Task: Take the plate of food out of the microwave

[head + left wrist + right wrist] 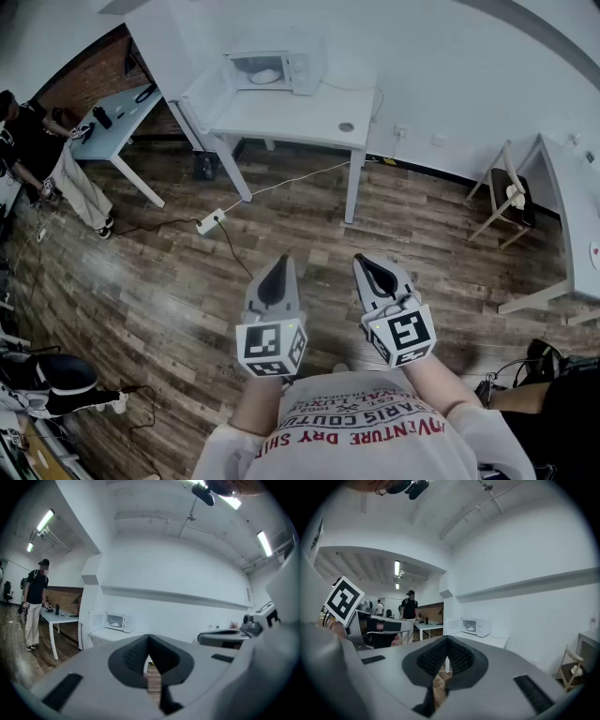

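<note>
Head view: holding left tongs (279,267) and right tongs (368,265) closed, empty, well apart from counter (291,117). Noting plate (263,76) inside open microwave (298,67). Judging approach in hand; needing walking up, opening tongs.

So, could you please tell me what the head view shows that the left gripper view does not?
Only the head view shows the power strip and its cable on the floor, and a folding chair. Only the left gripper view shows the ceiling lights overhead. Both show the microwave, door open, on the white table, a person by another table, and the left gripper and right gripper, tongs shut.
</note>
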A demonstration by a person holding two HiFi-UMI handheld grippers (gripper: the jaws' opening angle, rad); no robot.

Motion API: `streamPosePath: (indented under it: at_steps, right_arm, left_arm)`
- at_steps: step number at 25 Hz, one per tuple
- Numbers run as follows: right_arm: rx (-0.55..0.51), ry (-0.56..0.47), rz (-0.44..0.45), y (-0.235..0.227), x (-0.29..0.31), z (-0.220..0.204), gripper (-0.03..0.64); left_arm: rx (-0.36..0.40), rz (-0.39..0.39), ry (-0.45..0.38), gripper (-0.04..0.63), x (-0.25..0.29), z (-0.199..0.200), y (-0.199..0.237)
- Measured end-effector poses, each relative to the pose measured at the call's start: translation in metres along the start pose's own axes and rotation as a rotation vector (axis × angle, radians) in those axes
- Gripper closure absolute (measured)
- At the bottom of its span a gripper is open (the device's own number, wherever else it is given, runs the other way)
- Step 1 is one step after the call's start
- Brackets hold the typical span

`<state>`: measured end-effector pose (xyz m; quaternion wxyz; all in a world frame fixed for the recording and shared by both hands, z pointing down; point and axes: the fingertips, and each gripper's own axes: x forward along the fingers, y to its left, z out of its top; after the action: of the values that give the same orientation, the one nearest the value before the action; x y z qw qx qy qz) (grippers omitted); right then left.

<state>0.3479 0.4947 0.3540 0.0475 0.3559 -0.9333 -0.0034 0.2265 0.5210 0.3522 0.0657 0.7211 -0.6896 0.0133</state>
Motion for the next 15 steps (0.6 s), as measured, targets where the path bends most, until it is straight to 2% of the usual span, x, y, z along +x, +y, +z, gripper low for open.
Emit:
streamPosePath:
  at_steps: [8, 12, 15]
  right_arm:
    - [0.028, -0.002, 0.004, -0.011, 0.008, 0.000, 0.614]
    - [0.059, 0.003, 0.024, -0.008, 0.018, -0.008, 0.614]
    - [0.055, 0.010, 0.038, -0.005, 0.025, -0.015, 0.614]
  left_arm:
    - [-0.042, 0.020, 0.010, 0.588, 0.008, 0.002, 0.007]
    - [-0.037, 0.011, 0.015, 0.589, 0.010, -0.004, 0.006]
    - [-0.066, 0.004, 0.019, 0.588, 0.013, -0.010, 0.008]
